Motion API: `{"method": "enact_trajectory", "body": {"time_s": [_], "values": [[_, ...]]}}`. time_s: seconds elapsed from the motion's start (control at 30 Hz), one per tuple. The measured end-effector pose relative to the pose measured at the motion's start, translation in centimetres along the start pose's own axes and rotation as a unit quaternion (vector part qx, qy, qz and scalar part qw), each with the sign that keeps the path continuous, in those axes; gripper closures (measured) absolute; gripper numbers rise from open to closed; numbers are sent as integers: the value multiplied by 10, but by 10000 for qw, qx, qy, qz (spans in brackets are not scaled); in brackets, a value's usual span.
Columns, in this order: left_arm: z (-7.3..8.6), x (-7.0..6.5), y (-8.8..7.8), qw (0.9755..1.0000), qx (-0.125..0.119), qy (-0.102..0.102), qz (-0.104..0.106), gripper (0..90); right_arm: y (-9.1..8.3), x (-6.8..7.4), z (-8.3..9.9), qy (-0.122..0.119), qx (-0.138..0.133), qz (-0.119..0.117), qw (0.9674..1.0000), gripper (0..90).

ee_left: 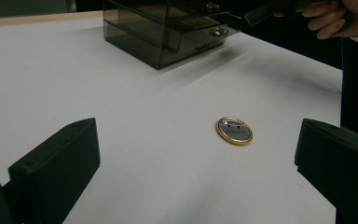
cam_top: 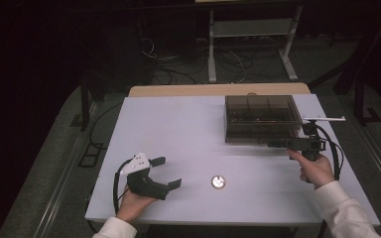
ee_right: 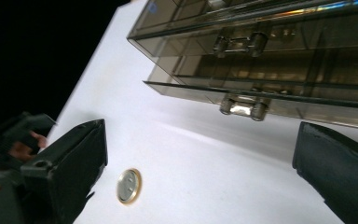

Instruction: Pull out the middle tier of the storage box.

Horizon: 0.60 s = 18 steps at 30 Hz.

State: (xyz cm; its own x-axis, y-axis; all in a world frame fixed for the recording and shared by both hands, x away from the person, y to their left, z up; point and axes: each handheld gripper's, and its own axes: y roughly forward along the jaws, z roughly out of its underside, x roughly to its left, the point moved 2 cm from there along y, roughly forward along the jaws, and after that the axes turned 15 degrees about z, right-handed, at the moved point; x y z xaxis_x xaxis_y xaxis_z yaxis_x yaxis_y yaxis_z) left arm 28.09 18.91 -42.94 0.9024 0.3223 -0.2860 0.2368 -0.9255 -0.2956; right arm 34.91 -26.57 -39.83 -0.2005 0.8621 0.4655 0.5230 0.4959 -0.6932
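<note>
1. Smoked-clear plastic drawer box (cam_top: pixel 261 118) (lower drawer ajar, metal knobs) stands on the far right of the matte white table (cam_top: pixel 178 134).
2. Gold-rimmed round badge (cam_top: pixel 218 182) lies flat at the table's near middle.
3. Right gripper (cam_top: pixel 278 144), level at the drawer front, has its jaws wide and empty.
4. Left gripper (cam_top: pixel 166 172) rests with its jaws spread, nothing held.

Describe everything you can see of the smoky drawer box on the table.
The drawer box is a dark, see-through case that looks like tinted plastic, with inner dividers visible from above. It sits flat on the far right part of the white table. Its front carries two stacked drawers with shiny metal handles; the lower drawer is pulled slightly out. The right gripper is just in front of it, jaws open and holding nothing; whether it touches the box can't be told.
</note>
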Motion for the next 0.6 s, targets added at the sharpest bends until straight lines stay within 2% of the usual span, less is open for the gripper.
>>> {"method": "enact_trajectory", "body": {"time_s": [0.13,0.2,0.37,0.6], "values": [[0,1,-3,10000,-12,-14,-17,0,0,1,-3,-202,106,-43,9997,25],[0,1,-5,10000,-39,-19,-31,0,-1,2,-5,-377,187,-80,9991,25],[0,3,-8,9999,-85,-56,-67,0,-4,6,-10,-737,328,-134,9967,25],[0,4,-8,9999,-91,-78,-68,0,-13,14,-24,-1197,306,-191,9922,25]]}}
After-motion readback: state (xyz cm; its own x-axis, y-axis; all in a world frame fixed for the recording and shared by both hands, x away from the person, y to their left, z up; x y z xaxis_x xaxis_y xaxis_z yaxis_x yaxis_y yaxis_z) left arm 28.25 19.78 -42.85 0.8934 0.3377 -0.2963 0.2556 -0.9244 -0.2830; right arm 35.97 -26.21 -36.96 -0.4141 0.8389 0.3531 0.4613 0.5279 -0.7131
